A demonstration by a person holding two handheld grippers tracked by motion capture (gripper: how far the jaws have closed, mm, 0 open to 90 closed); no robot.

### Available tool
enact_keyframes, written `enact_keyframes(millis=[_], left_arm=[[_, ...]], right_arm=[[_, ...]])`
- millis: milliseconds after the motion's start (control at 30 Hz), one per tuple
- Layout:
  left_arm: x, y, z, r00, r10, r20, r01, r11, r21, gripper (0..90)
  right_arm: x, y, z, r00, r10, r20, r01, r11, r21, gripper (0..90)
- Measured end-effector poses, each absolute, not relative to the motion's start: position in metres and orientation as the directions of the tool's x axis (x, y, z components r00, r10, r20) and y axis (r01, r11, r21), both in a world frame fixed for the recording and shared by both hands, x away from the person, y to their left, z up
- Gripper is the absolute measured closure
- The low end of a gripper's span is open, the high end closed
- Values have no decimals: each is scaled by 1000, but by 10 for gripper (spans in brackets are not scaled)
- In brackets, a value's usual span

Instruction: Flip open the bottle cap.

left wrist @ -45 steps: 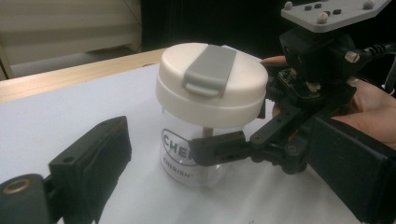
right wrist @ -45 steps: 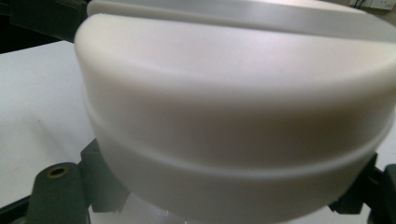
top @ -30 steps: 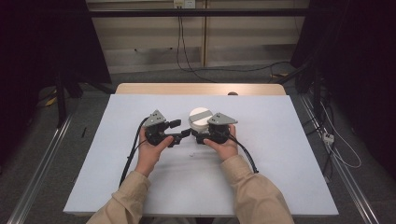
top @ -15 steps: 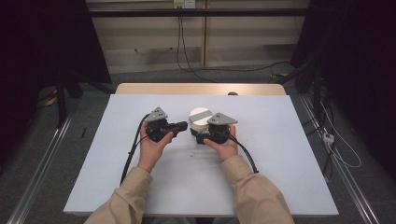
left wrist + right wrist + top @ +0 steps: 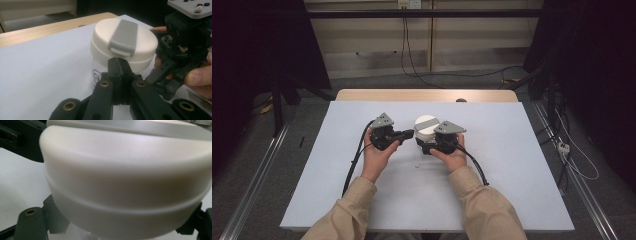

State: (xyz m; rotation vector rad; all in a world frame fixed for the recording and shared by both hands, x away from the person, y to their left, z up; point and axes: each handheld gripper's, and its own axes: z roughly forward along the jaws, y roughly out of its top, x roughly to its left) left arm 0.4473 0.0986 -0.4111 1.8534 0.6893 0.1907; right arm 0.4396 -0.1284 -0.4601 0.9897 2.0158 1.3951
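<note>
1. High view: the jar (image 5: 426,129) stands upright near the middle of the white table (image 5: 512,165), between the two hands.
2. Since a second ago the left gripper (image 5: 408,134) has closed the small gap to the jar; its tips now sit at the edge of the cream lid (image 5: 125,42), where earlier they stood just short of it.
3. Its jaws are pressed together with nothing between them, and their tips sit just under the lip of the grey flip tab (image 5: 123,37).
4. The right gripper (image 5: 426,146) has hardly shifted. Its jaws are spread to either side of the jar below the lid and probably clamp the clear body, though its own view is too close to show contact.
5. Judgement: with the jar steadied, the left tips seem placed to pry the tab up, so opening looks about to begin.
</note>
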Motion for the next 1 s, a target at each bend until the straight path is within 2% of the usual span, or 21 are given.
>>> enact_keyframes(millis=[1000], left_arm=[[453,89,-391,823,537,-185,350,-223,910,900]], right_arm=[[440,-129,-460,-617,787,3,283,219,934,185]])
